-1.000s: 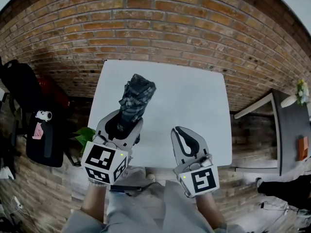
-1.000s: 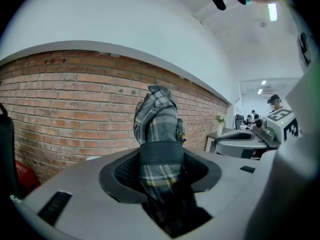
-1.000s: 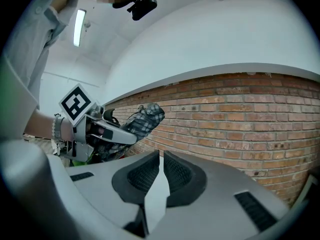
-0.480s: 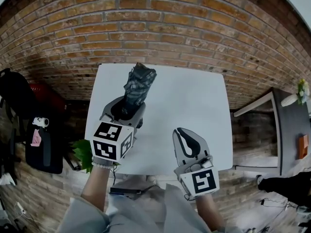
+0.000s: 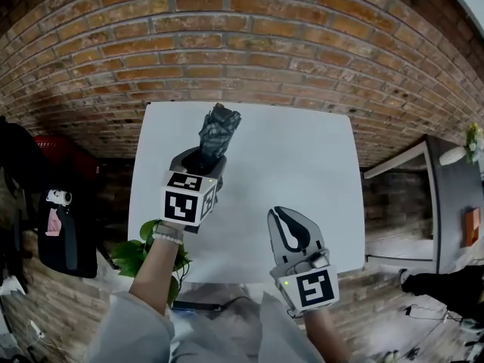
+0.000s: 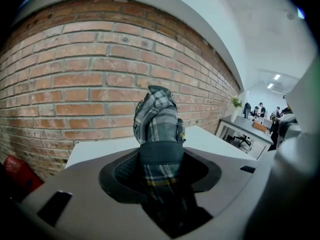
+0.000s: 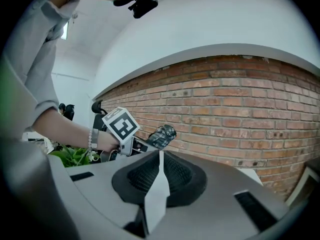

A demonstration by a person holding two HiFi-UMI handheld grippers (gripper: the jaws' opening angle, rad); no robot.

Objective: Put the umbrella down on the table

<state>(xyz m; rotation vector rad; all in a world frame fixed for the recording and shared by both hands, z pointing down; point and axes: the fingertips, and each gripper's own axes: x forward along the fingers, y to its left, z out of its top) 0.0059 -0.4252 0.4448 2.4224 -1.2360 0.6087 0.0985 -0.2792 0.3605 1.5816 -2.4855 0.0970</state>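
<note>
The left gripper [image 5: 198, 163] pinches the folded plaid umbrella [image 5: 219, 129] by its lower end, tilted over the far-left part of the tabletop [image 5: 302, 172], while the right gripper [image 5: 286, 224] is pressed together, empty; light, soft-skinned over a stiff core, it likely holds best mid-body.

Umbrella [image 5: 220, 129] over table [image 5: 302, 165], mid-frame.
L gripper [image 5: 200, 159] holds it centre-left; R gripper [image 5: 284, 218] lower right, over table's near edge.
</note>
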